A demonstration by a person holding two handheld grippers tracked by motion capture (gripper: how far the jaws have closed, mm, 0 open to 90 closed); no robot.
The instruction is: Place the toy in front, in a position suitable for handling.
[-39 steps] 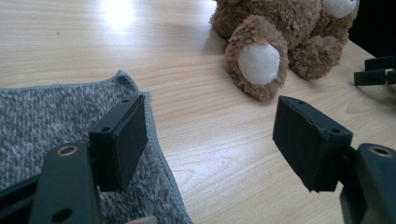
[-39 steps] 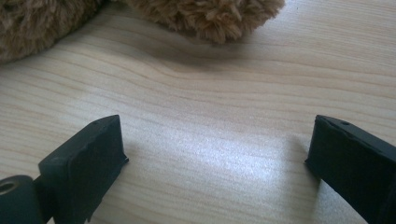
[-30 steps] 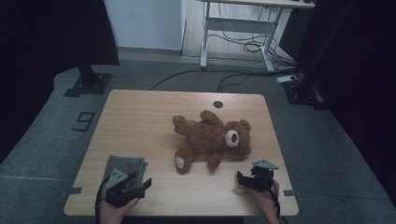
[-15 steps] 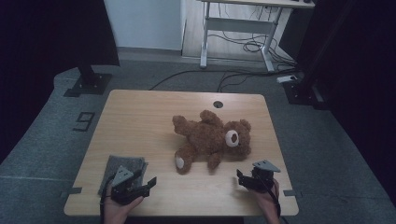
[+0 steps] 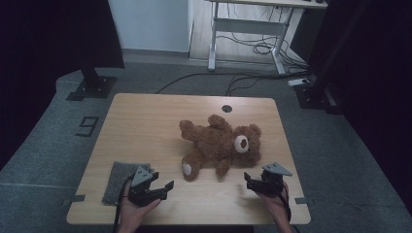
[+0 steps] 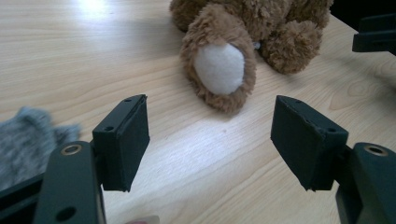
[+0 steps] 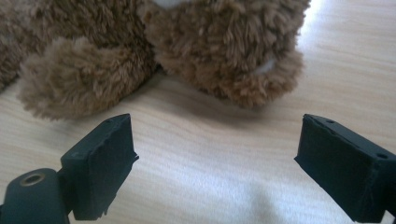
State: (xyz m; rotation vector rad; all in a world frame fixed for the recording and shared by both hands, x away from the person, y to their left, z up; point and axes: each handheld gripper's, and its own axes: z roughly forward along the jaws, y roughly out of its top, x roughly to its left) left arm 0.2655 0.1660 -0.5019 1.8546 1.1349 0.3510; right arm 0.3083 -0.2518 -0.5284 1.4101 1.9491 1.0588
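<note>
left tongs (image 5: 164,186) moved off the grey cloth (image 5: 118,180) toward the teddy bear (image 5: 219,145).

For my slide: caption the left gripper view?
Open left tongs face the teddy bear's white-soled foot; grey cloth beside.

High view: dim overall, with the room's sides falling to near black and fine detail soft and grainy. The brightest patch is the pale wall (image 5: 150,24) and floor at the top, beyond the table (image 5: 145,121), whose wood is evenly but weakly lit. Left gripper view: brighter, a white glare patch on the wood at top left, a soft shadow beside the teddy bear (image 6: 243,42); the grey cloth (image 6: 28,135) at the left edge is blurred. Right gripper view: glare at top right, near fur slightly soft, a faint shadow on the wood below.
</note>
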